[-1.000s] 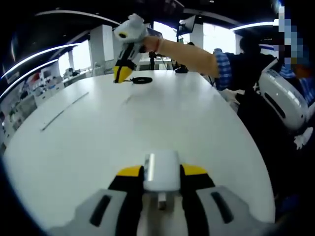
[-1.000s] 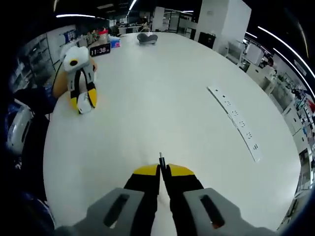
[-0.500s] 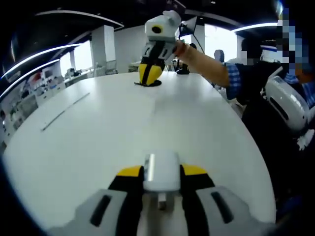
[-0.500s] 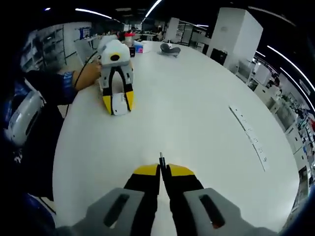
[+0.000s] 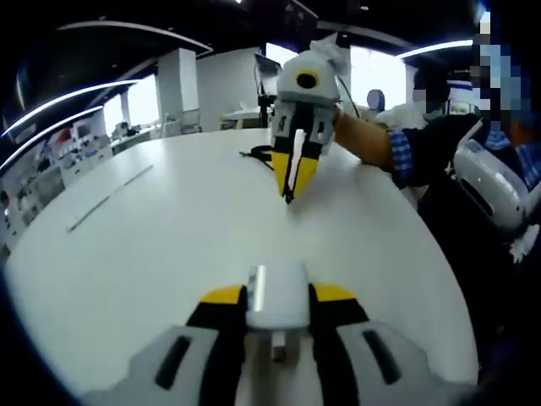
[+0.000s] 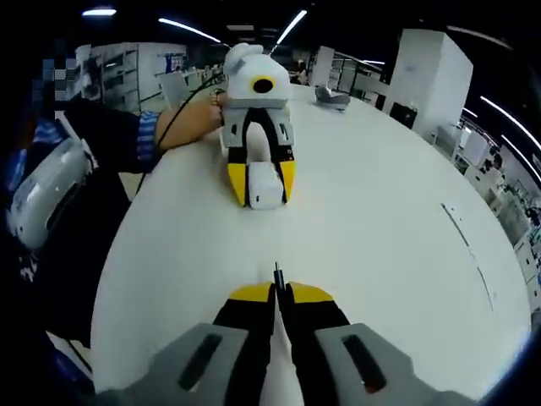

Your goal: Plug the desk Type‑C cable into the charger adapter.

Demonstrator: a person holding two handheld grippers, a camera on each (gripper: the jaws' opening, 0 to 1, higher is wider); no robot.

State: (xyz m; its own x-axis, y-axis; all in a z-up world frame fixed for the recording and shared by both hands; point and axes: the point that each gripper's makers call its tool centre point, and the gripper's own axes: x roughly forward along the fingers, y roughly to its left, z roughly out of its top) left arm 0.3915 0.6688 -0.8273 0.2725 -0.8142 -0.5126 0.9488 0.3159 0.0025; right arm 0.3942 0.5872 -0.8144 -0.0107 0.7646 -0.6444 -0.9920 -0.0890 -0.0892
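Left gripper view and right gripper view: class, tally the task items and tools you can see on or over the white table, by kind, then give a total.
Hand-held grippers: 2, left hand-held gripper, right hand-held gripper
Charger adapters: 1, white charger adapter clamped by the left one
Type-C cable plugs: 1, Type-C plug pinched by the right one
Power strips: 1, power strip lying on the table
Total: 5
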